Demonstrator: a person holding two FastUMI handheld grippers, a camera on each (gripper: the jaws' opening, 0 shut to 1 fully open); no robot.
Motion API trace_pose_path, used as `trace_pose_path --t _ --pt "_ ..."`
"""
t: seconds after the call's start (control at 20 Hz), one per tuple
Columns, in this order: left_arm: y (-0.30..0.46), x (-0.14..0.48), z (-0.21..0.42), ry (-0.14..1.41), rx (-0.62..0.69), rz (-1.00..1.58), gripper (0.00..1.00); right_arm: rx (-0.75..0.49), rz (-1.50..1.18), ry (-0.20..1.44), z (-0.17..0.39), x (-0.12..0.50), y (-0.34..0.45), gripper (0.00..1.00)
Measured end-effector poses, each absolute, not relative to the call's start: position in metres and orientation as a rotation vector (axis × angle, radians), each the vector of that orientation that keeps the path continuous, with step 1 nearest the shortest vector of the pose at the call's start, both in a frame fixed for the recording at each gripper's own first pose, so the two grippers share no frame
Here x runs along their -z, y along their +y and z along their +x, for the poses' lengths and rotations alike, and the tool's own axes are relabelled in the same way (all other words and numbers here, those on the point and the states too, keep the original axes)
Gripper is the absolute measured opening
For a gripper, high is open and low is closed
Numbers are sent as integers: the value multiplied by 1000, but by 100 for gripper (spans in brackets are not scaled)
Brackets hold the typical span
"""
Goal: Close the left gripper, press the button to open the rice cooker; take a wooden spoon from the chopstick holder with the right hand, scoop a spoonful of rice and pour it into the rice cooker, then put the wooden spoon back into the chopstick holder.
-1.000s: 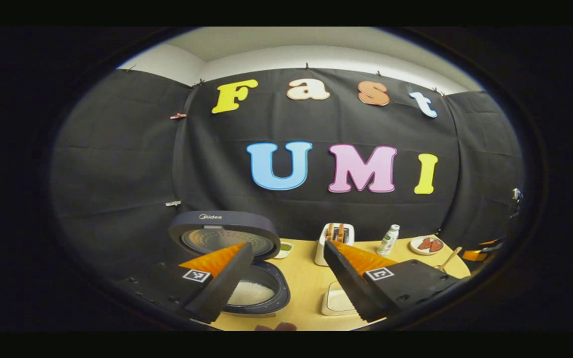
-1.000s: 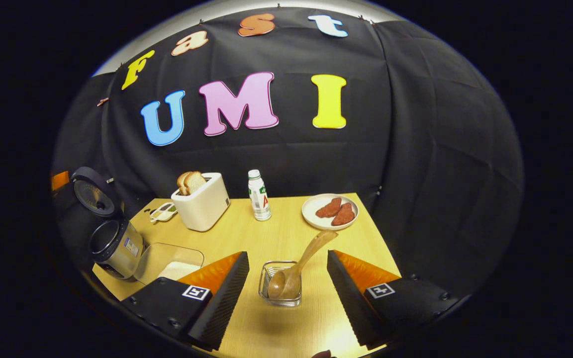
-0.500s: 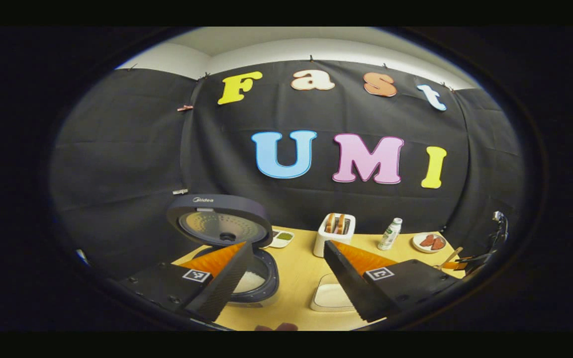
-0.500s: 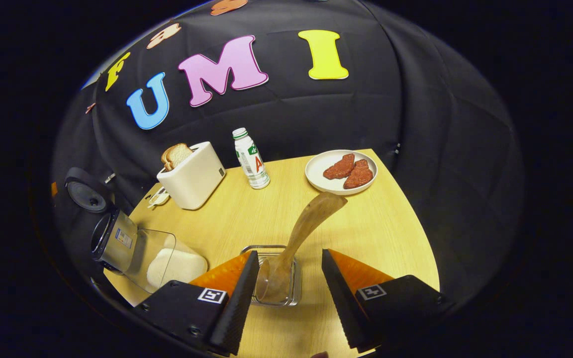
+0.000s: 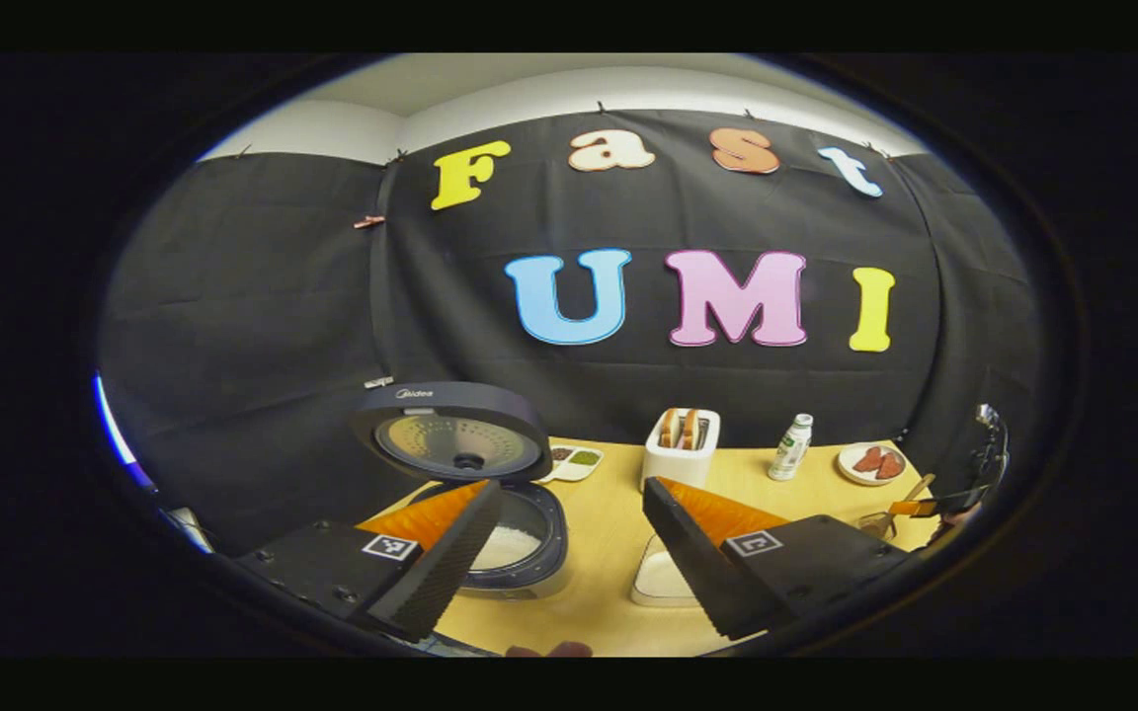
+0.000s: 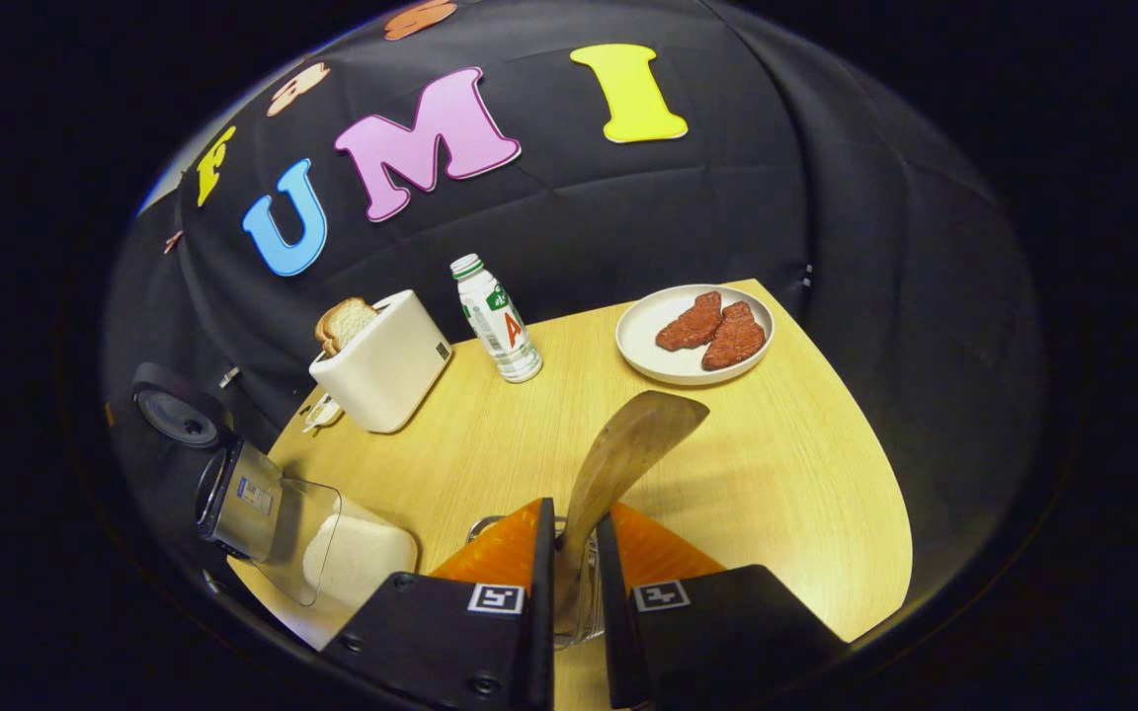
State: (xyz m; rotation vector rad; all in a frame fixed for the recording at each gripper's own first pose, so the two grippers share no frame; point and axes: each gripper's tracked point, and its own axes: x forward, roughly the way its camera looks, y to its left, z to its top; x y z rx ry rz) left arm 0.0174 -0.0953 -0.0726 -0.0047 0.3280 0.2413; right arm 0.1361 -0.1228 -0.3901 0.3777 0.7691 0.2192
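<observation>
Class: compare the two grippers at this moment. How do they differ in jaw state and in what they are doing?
The left gripper has its jaws wide apart and grips nothing, above the open rice cooker. The right gripper has its jaws narrowed around the wooden spoon, over the glass chopstick holder. Both are over the table.

The table (image 6: 776, 474) is light wood. On it stand a rice cooker (image 5: 520, 538) with its lid up, a clear box of rice (image 6: 357, 553), a toaster (image 6: 381, 360) with bread, a small dish (image 5: 574, 461), a bottle (image 6: 495, 321), a plate (image 6: 692, 336) of meat and a glass holder (image 6: 584, 592).
</observation>
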Motion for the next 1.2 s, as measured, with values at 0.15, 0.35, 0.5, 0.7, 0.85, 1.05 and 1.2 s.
trace_pose_path --t 0.15,0.35,0.5,0.7,0.85,1.05,1.2 --pt "-94 70 9 327 -254 3 97 -238 402 735 129 378 -116 13" --pt "-89 68 0 320 -258 6 99 -268 347 687 127 368 -113 8" --pt "-82 70 -1 318 -244 -9 97 -232 381 630 131 347 -118 7" --pt "-70 72 7 290 -197 -36 97 -204 337 561 127 315 -122 8" --pt "-53 75 12 288 -160 -46 97 -167 307 513 124 287 -119 8" --pt "-24 77 15 266 -126 -57 97 -148 285 446 120 243 -94 7" --pt "-3 83 18 267 -112 -69 97 -170 268 394 116 208 -60 8"
